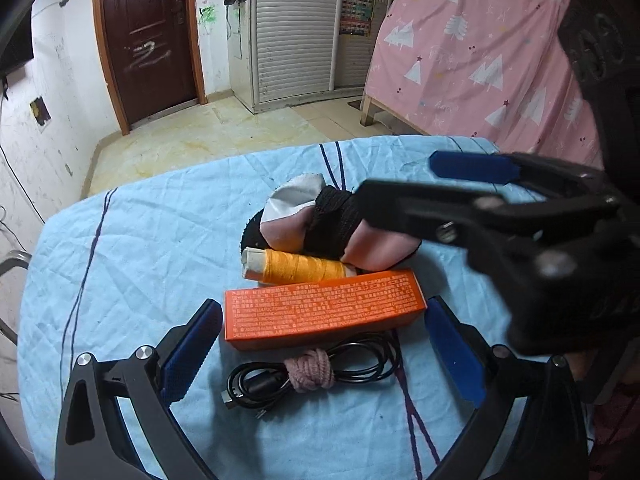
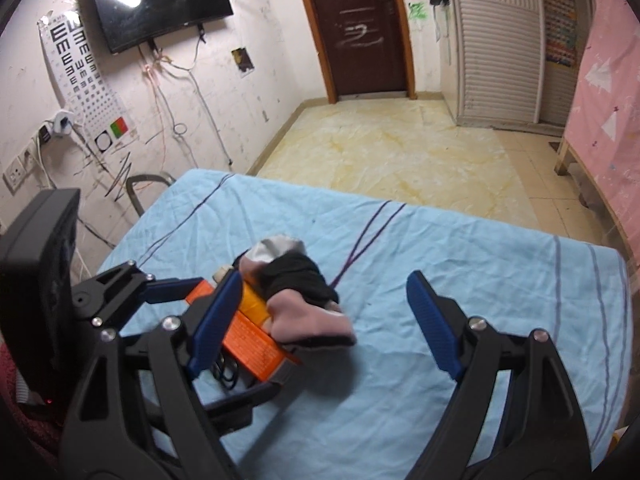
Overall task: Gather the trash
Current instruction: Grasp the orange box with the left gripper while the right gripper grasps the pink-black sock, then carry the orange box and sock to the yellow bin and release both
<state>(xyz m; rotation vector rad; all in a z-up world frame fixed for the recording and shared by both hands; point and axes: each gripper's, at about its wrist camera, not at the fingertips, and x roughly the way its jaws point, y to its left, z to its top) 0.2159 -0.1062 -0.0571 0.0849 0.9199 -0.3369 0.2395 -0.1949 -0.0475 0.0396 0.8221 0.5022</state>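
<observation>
While both claws gape empty, orange box [image 1: 324,306] fronts thread spool [image 1: 298,267], coiled cable [image 1: 304,376] nearest.

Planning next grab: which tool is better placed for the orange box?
Left. The left tool is open with the orange box between its fingers. The right tool sits open off to the side, over the cloth bundle.

Orange box [image 1: 324,305]: laid flat on its long side. Yellow thread spool [image 1: 296,268]: lying just behind it. Pink-black cloth bundle [image 1: 328,220]: heaped behind the spool. Black cable [image 1: 304,376]: coiled in front, tied with pink yarn.
</observation>
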